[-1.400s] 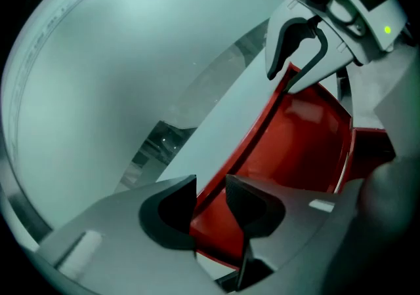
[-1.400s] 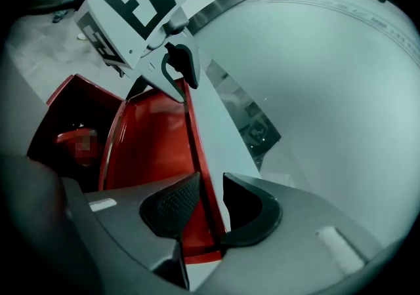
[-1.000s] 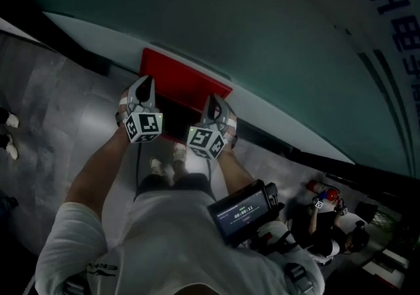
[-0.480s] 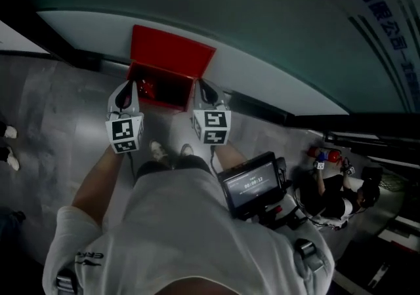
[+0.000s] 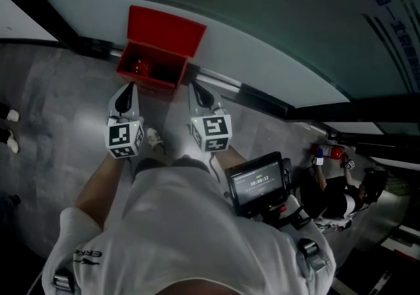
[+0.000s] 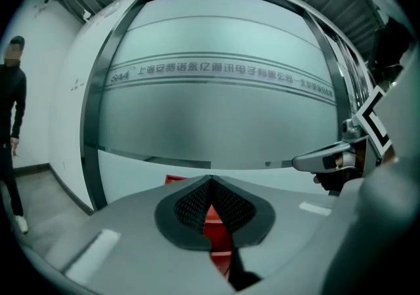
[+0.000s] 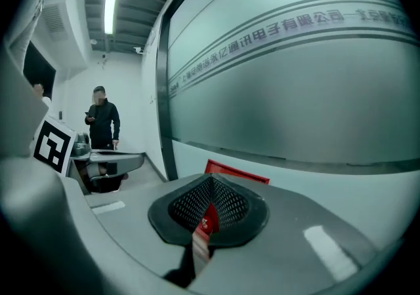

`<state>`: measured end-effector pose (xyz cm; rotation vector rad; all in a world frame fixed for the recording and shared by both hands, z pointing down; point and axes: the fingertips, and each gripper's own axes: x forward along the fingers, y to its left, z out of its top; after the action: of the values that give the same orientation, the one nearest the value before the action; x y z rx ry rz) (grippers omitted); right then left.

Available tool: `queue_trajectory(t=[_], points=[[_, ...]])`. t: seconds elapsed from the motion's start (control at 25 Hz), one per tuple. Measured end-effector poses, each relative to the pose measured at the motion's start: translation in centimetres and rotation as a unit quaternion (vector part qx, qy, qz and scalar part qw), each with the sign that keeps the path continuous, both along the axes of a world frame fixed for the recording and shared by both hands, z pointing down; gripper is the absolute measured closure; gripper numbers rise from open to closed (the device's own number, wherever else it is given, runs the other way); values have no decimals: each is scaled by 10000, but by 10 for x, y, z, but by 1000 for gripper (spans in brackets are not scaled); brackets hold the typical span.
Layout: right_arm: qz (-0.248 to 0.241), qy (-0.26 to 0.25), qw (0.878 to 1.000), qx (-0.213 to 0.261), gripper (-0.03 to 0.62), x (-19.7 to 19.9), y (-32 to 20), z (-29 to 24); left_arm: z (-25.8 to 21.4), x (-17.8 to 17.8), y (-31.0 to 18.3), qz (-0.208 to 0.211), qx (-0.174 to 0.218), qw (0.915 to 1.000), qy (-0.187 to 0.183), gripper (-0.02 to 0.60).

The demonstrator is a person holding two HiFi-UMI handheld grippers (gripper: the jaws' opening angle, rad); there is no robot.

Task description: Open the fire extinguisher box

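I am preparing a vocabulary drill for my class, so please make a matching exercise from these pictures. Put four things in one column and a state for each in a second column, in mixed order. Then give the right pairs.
Things
1. box lid
2. left gripper
3. small screen
4. fire extinguisher box

States
A. lit
B. shut, holding nothing
C. open at the top
D. raised upright

Right pairs: 1-D, 2-B, 3-A, 4-C
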<state>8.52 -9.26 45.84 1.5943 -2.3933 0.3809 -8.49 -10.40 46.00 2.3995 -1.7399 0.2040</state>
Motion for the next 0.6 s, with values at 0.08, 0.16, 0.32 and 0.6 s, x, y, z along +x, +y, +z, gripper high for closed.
queue_trajectory(t=[0.08,0.16,0.32,0.6], points=[[-102,-80,9999,18,582,7,24,-2,-4,9,25,-45,48,10000,-5,578],[-178,-181,9997,13,582,15,50,-5,-9,18,52,-92,71,9999,12,578],[-330,-305,9990,28,582,27,95,-10,-17,32,101,-165,89,9998,67,578],[-522,-452,9976,-81,583,29,158,-13,-21,39,170,-128,115,9997,179,580]])
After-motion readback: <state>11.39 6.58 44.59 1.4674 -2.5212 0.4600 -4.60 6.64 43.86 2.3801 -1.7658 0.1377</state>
